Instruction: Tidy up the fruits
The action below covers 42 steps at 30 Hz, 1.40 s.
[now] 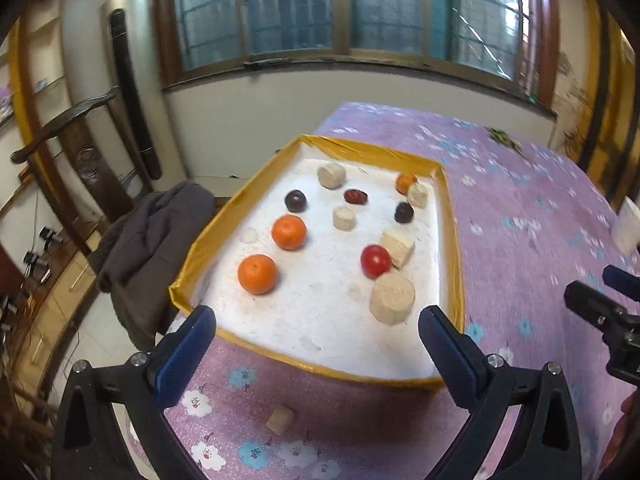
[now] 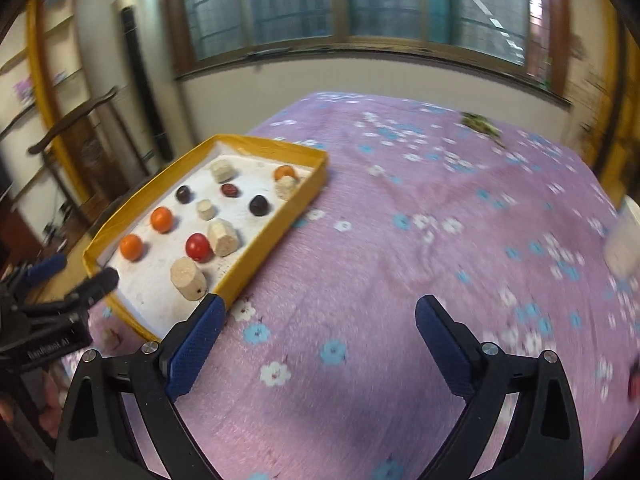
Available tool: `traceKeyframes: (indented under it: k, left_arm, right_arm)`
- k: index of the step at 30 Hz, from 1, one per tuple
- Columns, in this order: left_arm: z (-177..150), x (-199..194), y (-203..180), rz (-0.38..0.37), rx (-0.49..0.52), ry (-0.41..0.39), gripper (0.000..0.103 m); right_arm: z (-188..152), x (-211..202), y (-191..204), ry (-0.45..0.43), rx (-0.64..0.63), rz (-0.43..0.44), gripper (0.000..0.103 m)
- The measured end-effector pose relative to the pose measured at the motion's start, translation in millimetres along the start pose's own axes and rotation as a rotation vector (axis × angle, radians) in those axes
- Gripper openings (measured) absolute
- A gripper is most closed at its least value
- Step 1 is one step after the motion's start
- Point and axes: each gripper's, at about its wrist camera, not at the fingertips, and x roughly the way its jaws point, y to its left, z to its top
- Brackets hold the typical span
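At your far right a white thing [image 2: 624,248] is blurred and cut off. Your tray [image 1: 452,216] holds three oranges [image 1: 257,274], a tomato [image 1: 375,261], dark fruits [image 1: 295,200] and cork blocks [image 1: 392,299]. Your left gripper [image 1: 316,330] and right gripper [image 2: 318,320] are both spread, empty.

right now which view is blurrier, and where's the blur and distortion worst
Right wrist view is blurrier: the purple cloth smears toward the right edge, and a white thing there is unreadable. Left wrist view keeps the tray and oranges fairly sharp, edges soft. Both bend the window frame, fisheye.
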Motion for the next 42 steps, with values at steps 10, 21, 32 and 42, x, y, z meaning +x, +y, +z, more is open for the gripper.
traceKeyframes:
  k: [10,21,32,42]
  left_arm:
    - [-14.1,-6.8,-1.1,-0.201,0.072,-0.003,0.102]
    - [-19.6,-15.9,-3.1,-0.161,0.032,-0.001,0.102]
    - [-26.4,-36.4,14.4,-0.195,-0.061,-0.122,0.102]
    - [-29.5,-35.5,12.7,-0.172,-0.041,-0.105,0.102]
  right_arm:
    - [-45.2,-35.3,13.4,-0.03,0.094,-0.212,0.099]
    - [-67.0,-48.1,9.6,-0.049,0.131,-0.248,0.099]
    - [-76.7,-56.6,9.4,-0.044,0.123,-0.254,0.099]
    - [-79.6,-59.1,9.0,-0.037,0.127,-0.255,0.099]
